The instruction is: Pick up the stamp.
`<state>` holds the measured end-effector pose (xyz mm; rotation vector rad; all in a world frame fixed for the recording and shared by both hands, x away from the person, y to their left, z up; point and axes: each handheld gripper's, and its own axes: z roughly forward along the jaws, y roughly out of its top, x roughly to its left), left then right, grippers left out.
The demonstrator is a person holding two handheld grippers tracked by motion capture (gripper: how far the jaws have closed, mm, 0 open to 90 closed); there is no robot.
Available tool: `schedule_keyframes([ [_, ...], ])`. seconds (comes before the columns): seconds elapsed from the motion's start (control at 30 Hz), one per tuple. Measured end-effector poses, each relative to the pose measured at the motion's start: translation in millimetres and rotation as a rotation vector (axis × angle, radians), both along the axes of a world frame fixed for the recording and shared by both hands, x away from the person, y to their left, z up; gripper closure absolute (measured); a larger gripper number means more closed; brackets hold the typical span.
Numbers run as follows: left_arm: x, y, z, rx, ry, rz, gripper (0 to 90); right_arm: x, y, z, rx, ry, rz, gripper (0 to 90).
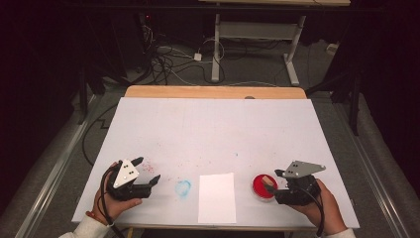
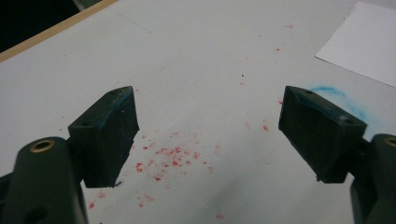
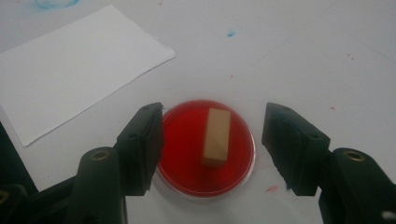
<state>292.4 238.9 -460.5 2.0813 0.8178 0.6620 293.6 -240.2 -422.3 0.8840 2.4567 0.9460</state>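
A round red dish (image 1: 259, 186) sits near the table's front right, with a small tan wooden block (image 1: 268, 179) lying in it. In the right gripper view the block (image 3: 217, 136) lies lengthwise on the dish (image 3: 182, 154). My right gripper (image 3: 213, 114) stands open astride the block, its pads clear of it on both sides. From above, that right gripper (image 1: 274, 181) is at the dish's right edge. My left gripper (image 1: 148, 168) rests open at the front left, nothing between its jaws. Blue stain marks the pads (image 2: 116, 105) of the left gripper (image 2: 208, 93).
A white paper sheet (image 1: 217, 197) lies between the hands at the front edge. A blue smudge (image 1: 183, 188) sits left of it, and red specks (image 2: 170, 158) dot the white table cover (image 1: 213, 129). Beyond the table's far wooden edge lie cables and a desk frame (image 1: 216, 44).
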Motion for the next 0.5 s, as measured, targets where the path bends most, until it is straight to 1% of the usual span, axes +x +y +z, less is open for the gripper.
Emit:
schedule_keyframes([
  [0.03,0.1,-0.2,-0.2,0.0,0.001,0.001,19.2,0.6,1.6,-1.4,-0.009,0.0,-0.012,30.8],
  [0.07,0.2,-0.5,-0.6,0.0,0.003,0.0,19.1,1.3,2.1,-2.1,-0.008,-0.001,-0.019,26.6],
  [0.1,0.4,-0.7,-0.8,0.002,0.006,-0.003,19.0,2.1,2.5,-2.8,-0.006,0.004,-0.024,24.6],
  [0.2,0.6,-0.8,-1.0,0.008,0.009,-0.006,18.8,3.6,2.3,-4.5,-0.003,0.013,-0.031,23.0],
  [0.27,0.7,-1.1,-1.4,0.006,0.011,-0.006,18.7,3.8,2.1,-5.1,0.0,0.017,-0.025,24.0],
  [0.3,0.8,-1.3,-1.7,0.007,0.013,-0.006,18.6,4.1,2.9,-6.5,-0.008,0.031,-0.018,25.6],
  [0.37,1.0,-1.6,-2.0,0.014,0.018,-0.008,18.5,4.7,3.2,-7.5,-0.006,0.037,-0.019,25.6],
  [0.4,1.0,-2.0,-2.3,0.014,0.018,-0.009,18.5,5.2,4.3,-9.5,-0.021,0.045,-0.02,26.7],
  [0.43,0.9,-2.2,-2.3,0.017,0.018,-0.01,18.5,5.2,4.3,-9.5,-0.021,0.045,-0.02,26.7],
  [0.47,0.8,-2.4,-2.3,0.014,0.018,-0.011,18.5,5.5,5.4,-11.1,-0.031,0.049,-0.009,33.7],
  [0.5,0.9,-2.3,-2.2,0.011,0.017,-0.01,18.5,5.6,5.9,-11.9,-0.035,0.053,-0.005,35.4],
])
